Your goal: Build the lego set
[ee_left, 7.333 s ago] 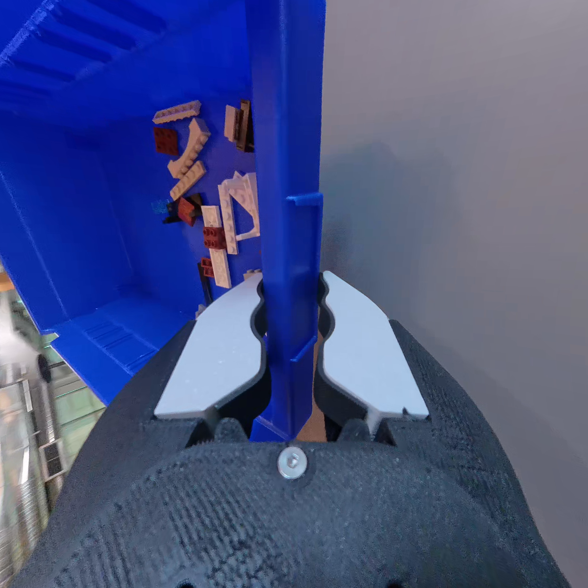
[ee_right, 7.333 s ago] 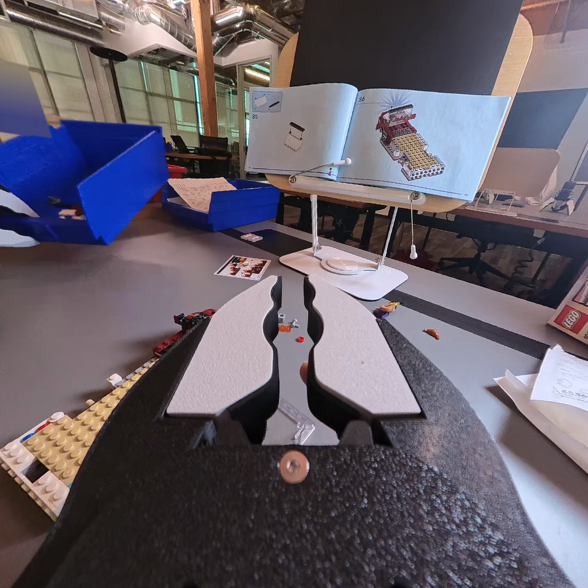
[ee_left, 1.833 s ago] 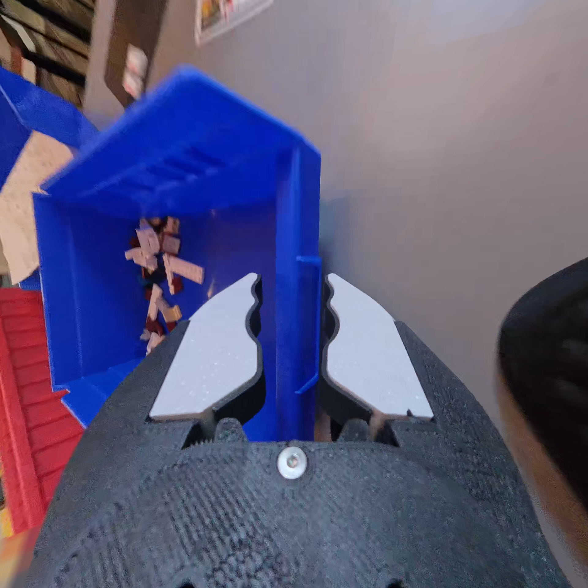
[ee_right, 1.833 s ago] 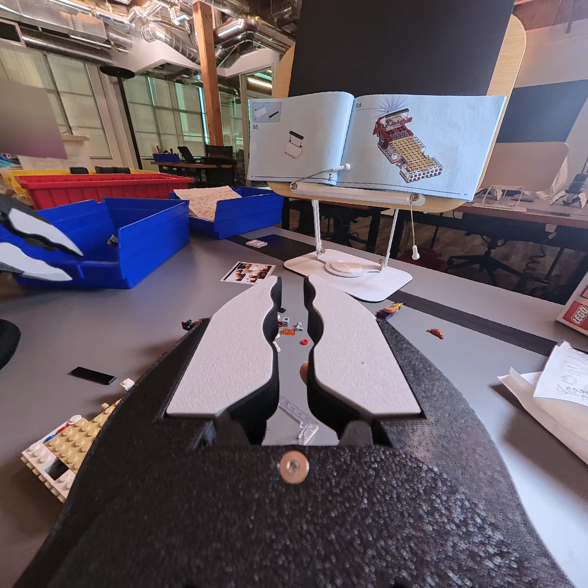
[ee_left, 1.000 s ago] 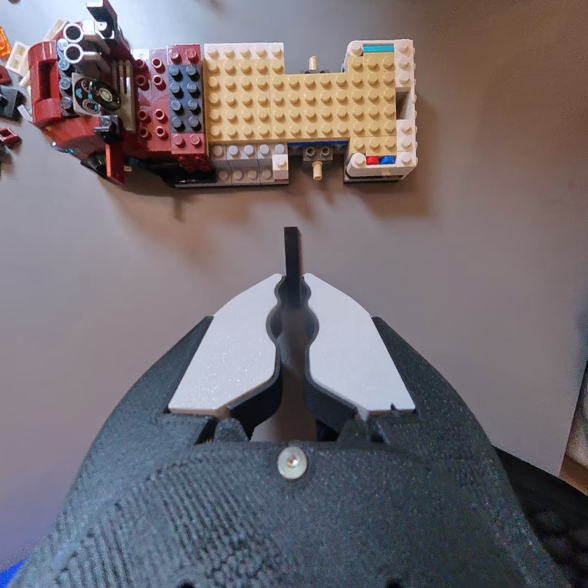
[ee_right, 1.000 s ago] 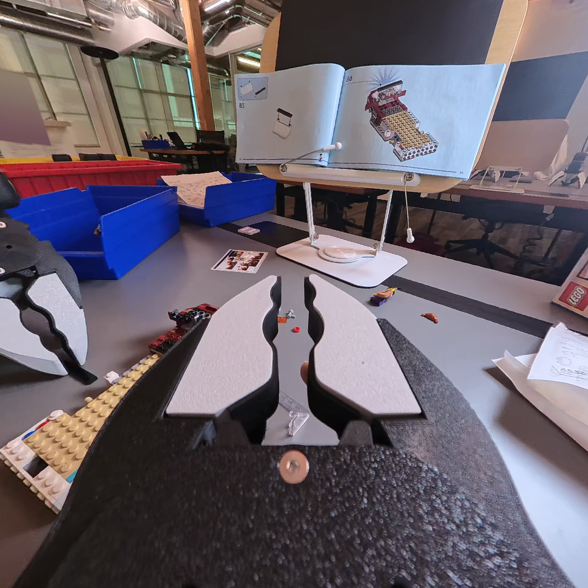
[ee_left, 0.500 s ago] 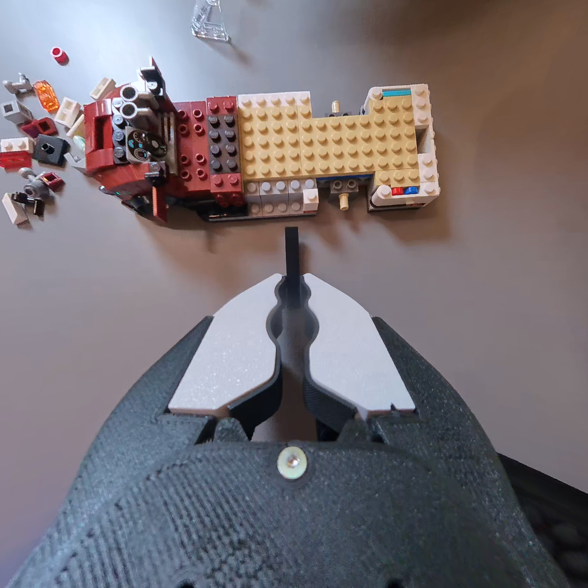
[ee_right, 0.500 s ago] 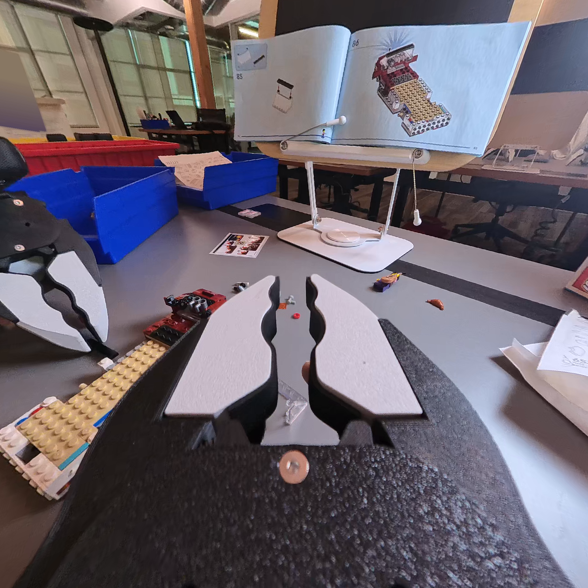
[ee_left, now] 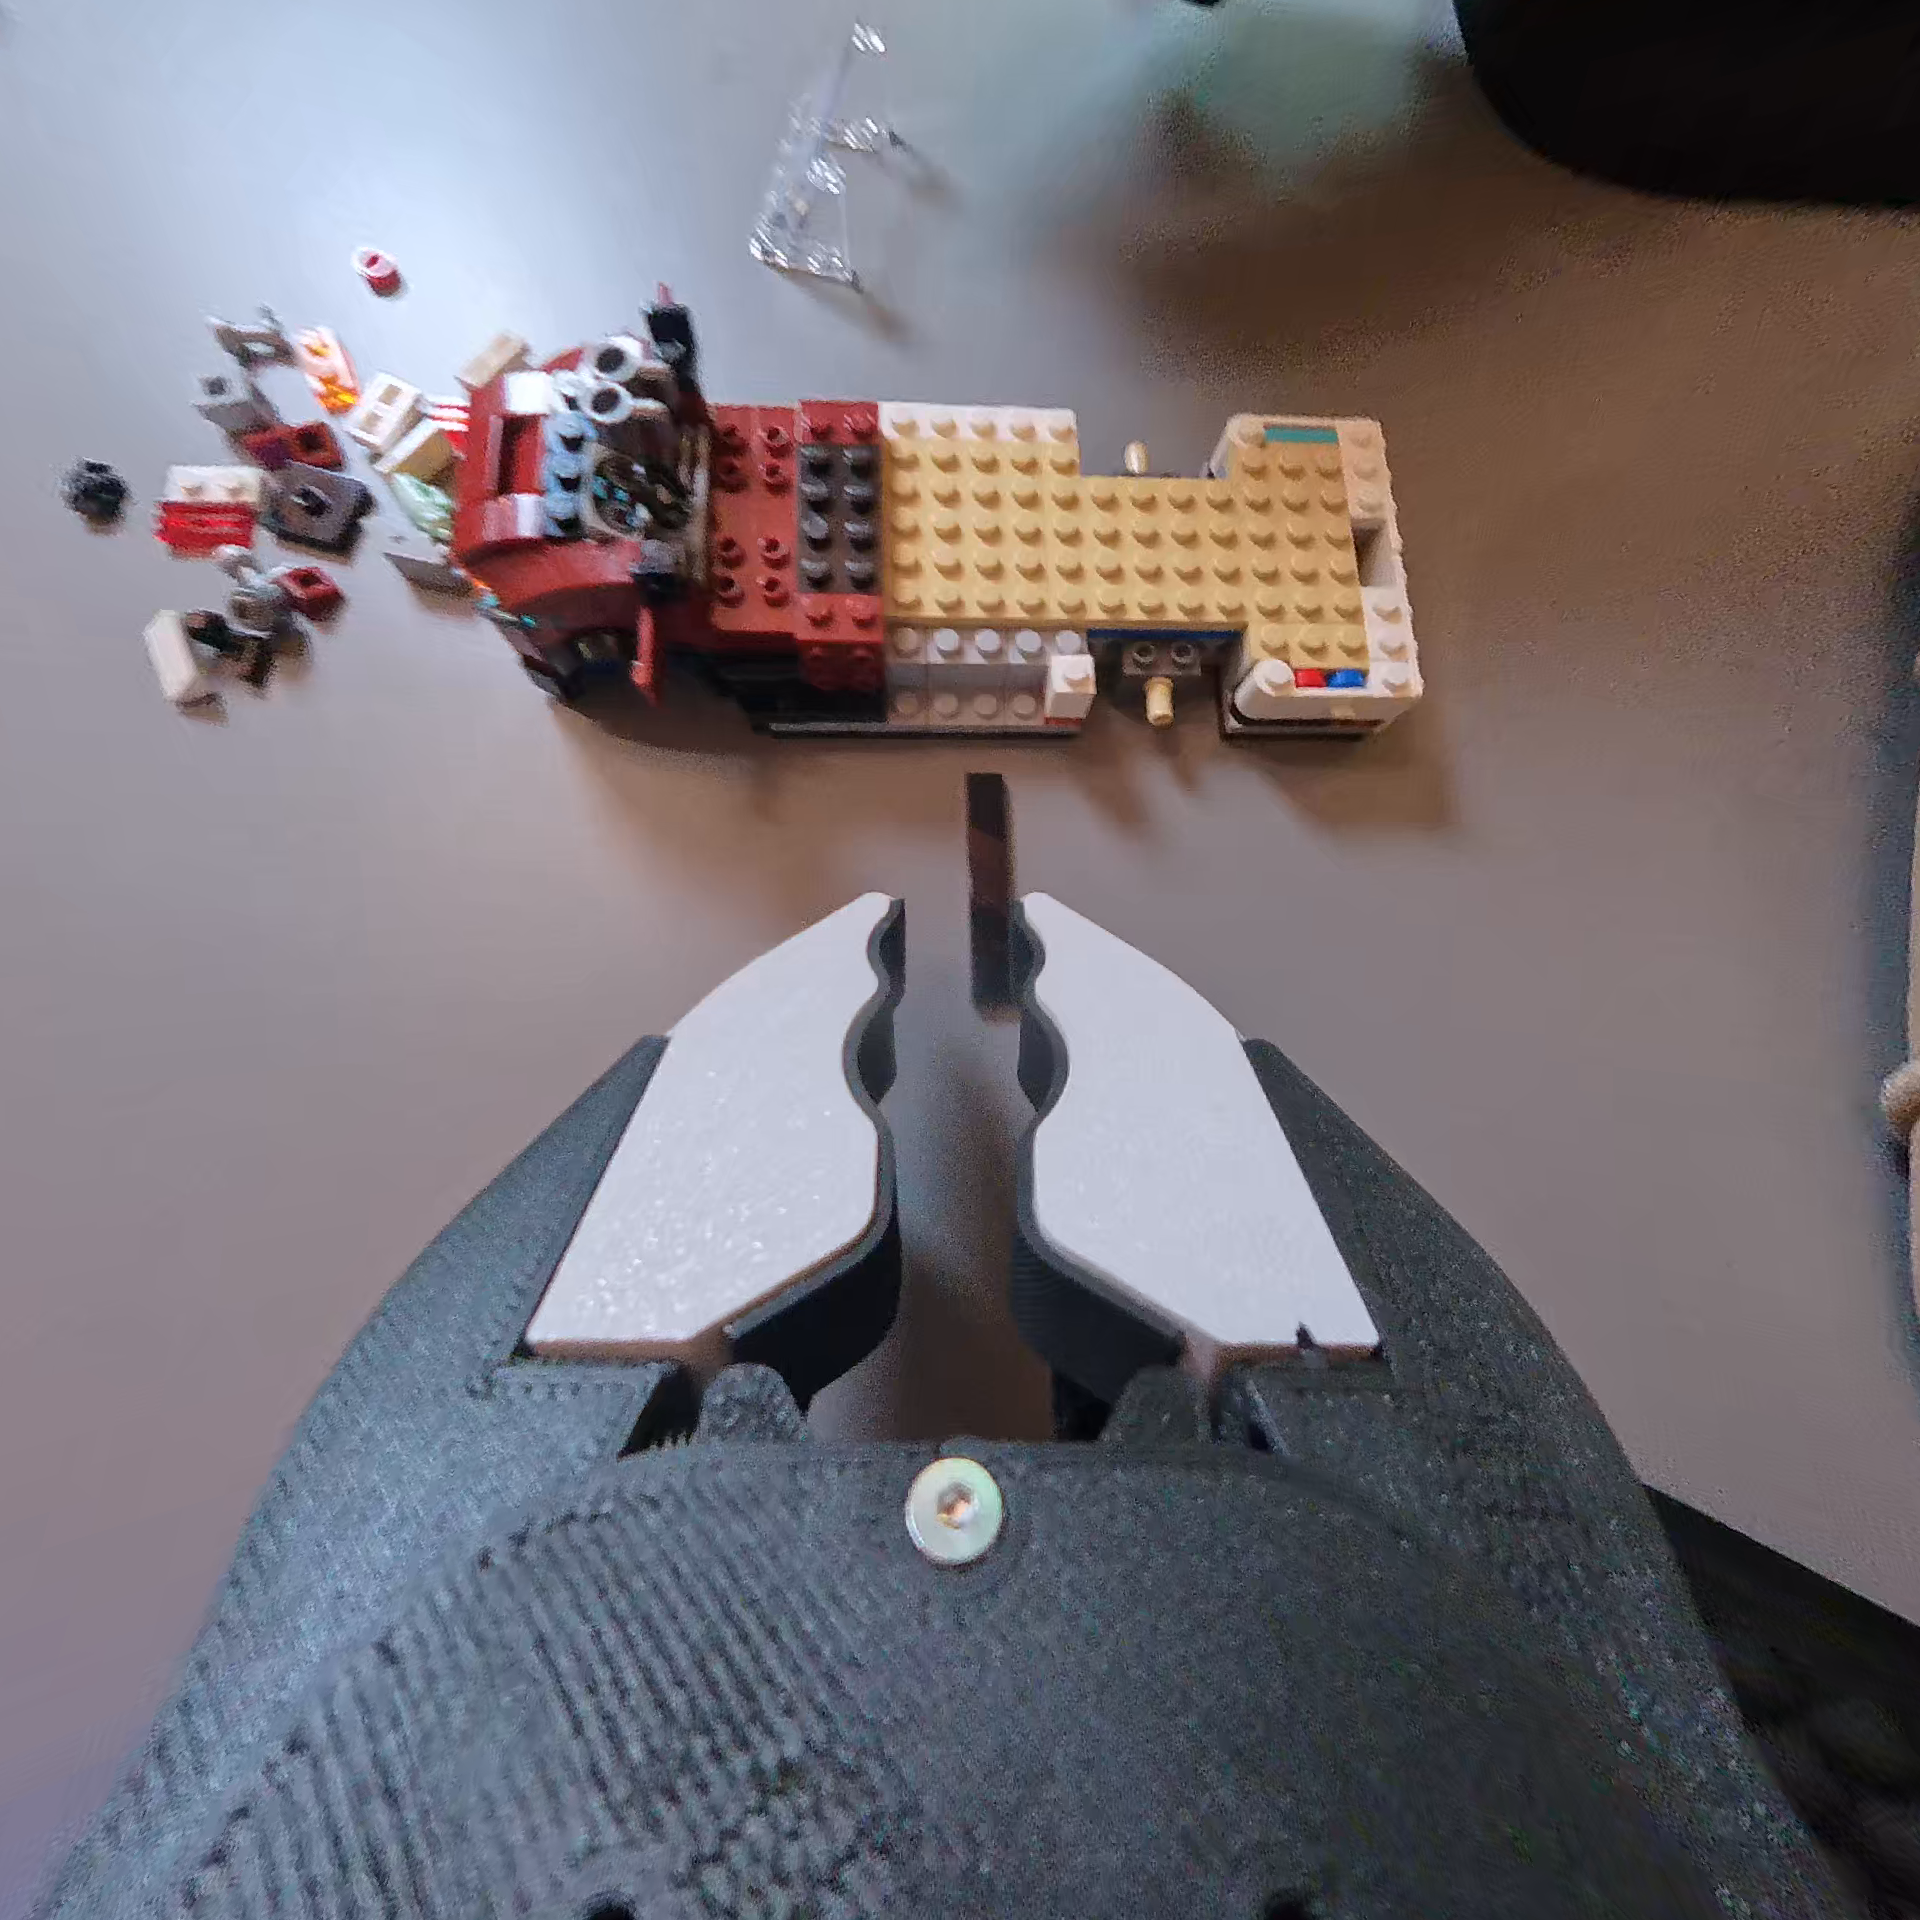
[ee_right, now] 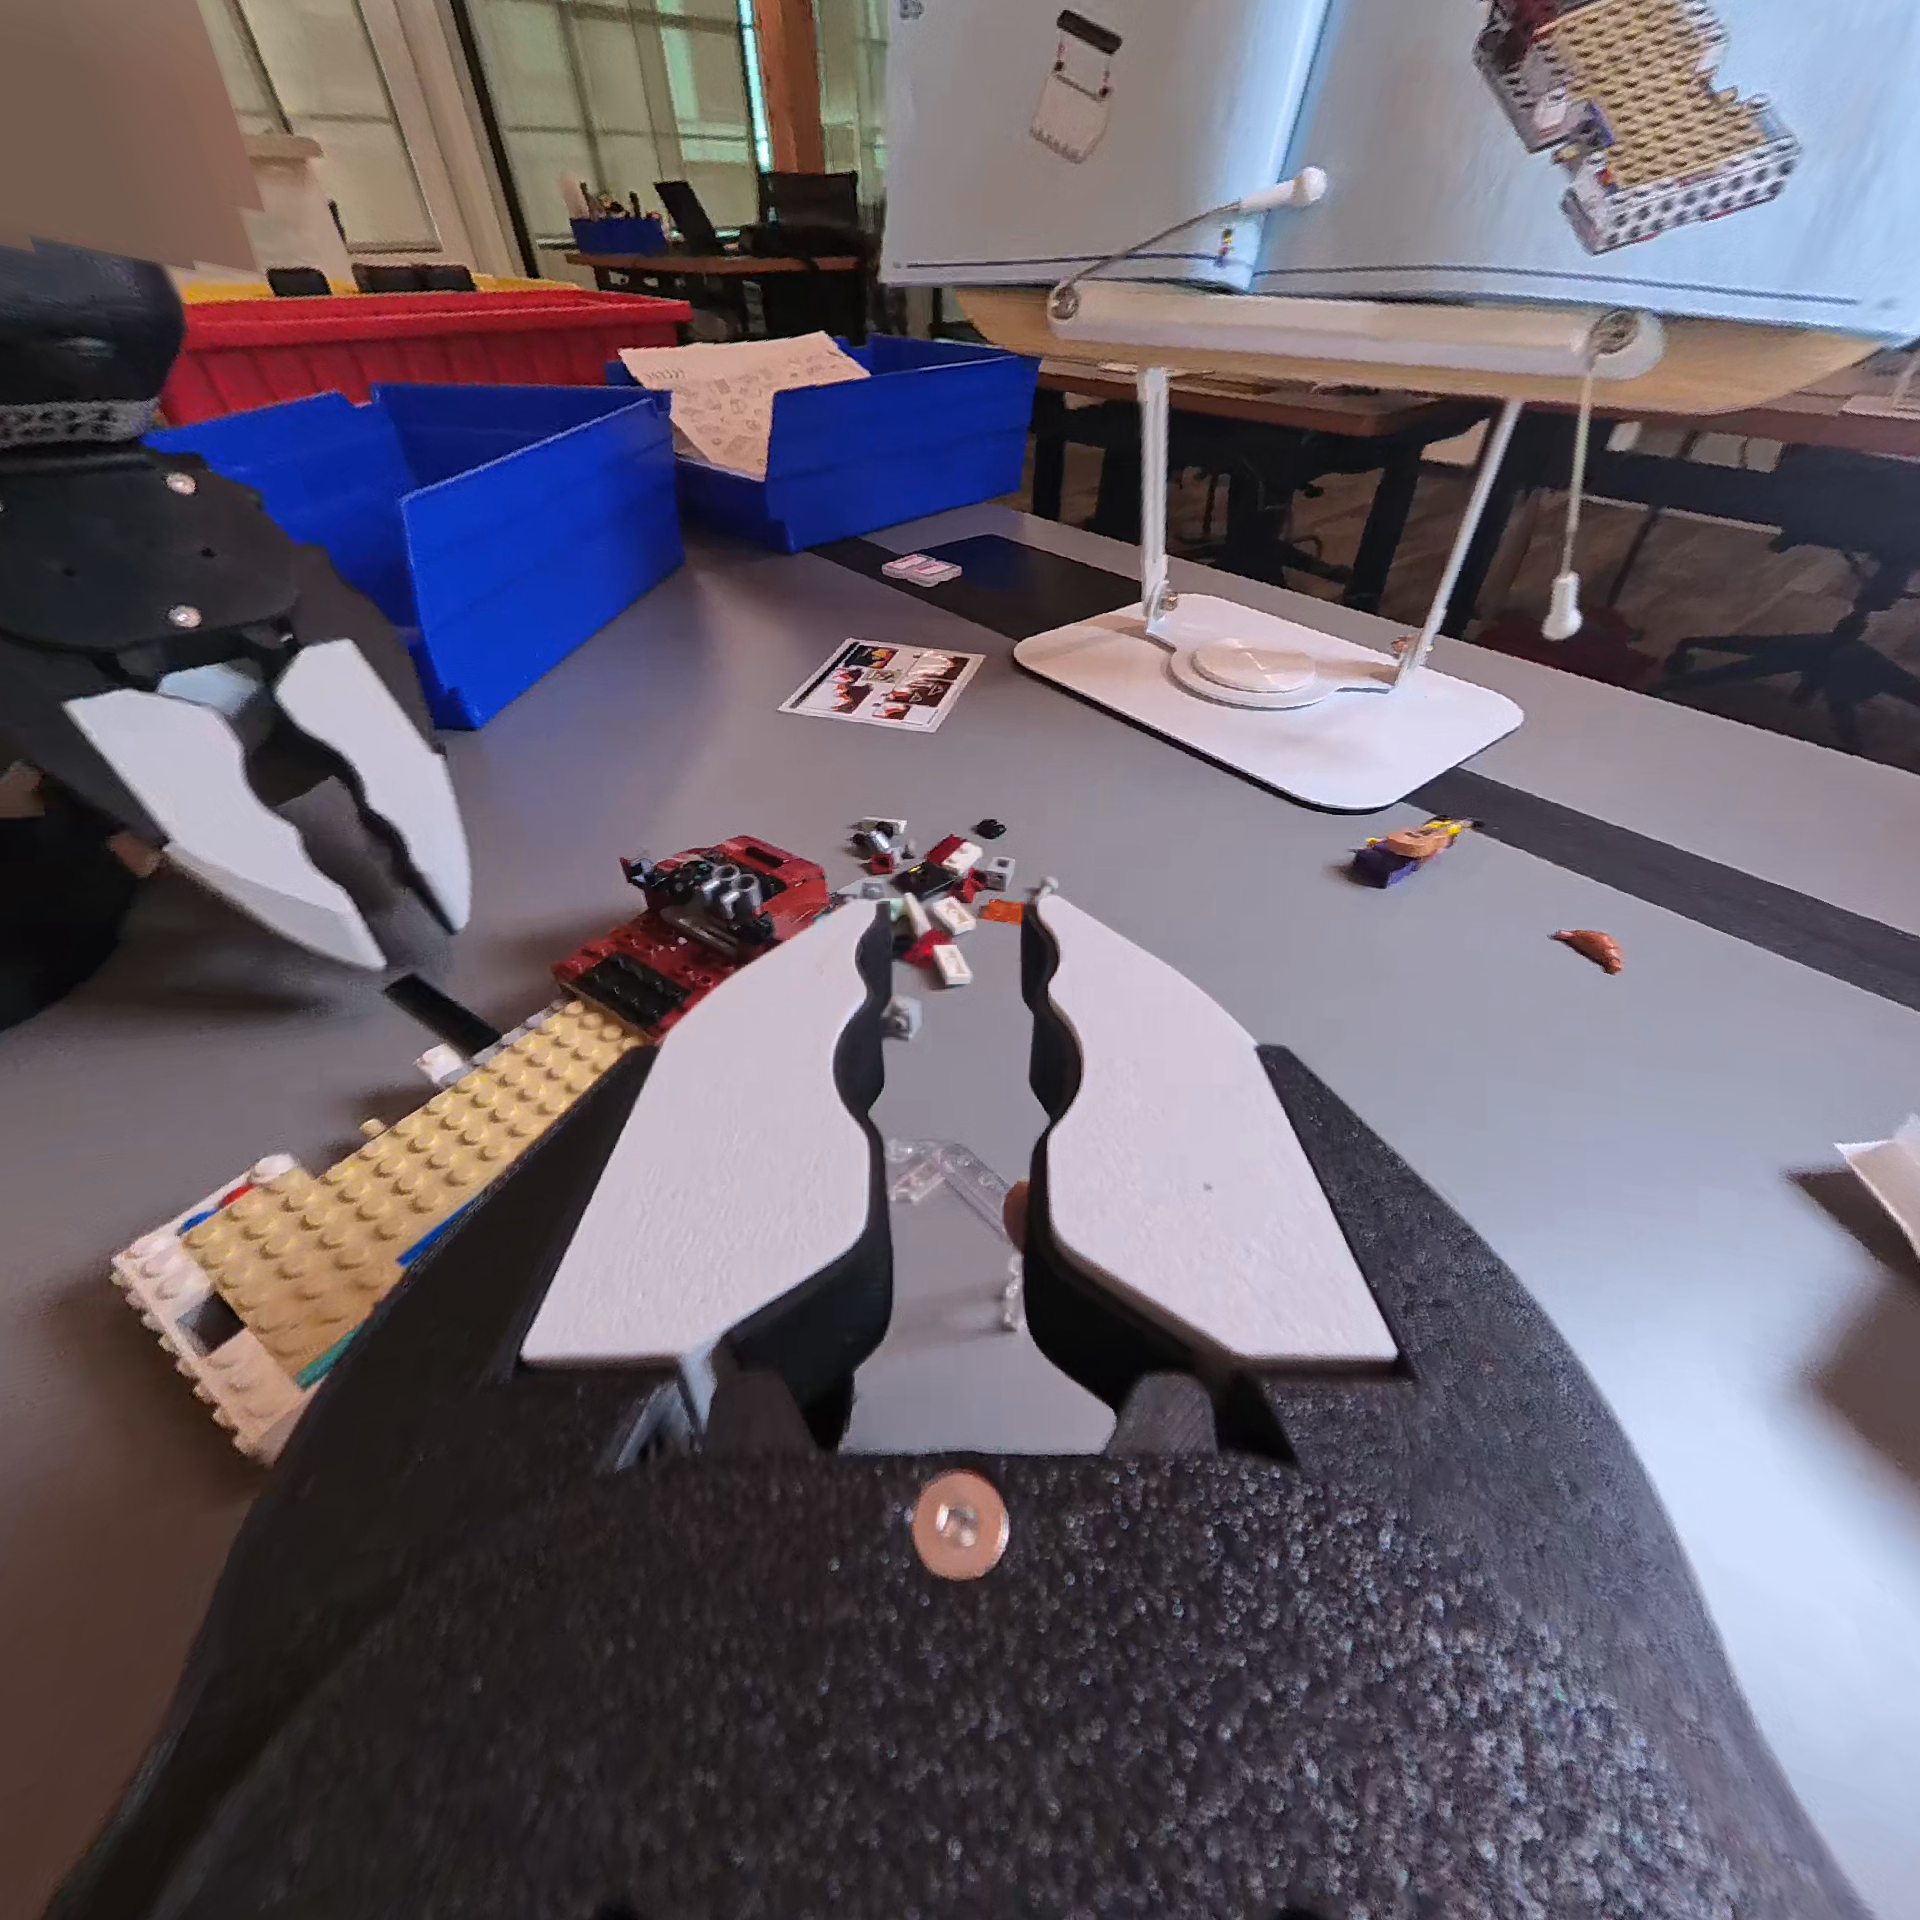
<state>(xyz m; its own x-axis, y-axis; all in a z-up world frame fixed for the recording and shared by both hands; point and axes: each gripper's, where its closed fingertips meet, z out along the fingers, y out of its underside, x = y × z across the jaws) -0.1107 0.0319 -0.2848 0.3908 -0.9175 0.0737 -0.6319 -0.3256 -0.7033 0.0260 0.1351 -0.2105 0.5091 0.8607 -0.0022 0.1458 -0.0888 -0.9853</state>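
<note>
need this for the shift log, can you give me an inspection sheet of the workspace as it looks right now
surface: grey table with a dark strip across it.
job's things: half-built toy brick vehicle, tan studded deck, dark red front; thin black bar; clear brick parts.
clutter: small loose bricks beside the vehicle's red end; picture card; toy figure.
grippers: left gripper open, the black bar against one finger with a gap to the other; right gripper open, nothing between its fingers.
cables: nothing seen.
surroundings: open booklet on a white stand; blue bins; red bin; windows behind.
</note>
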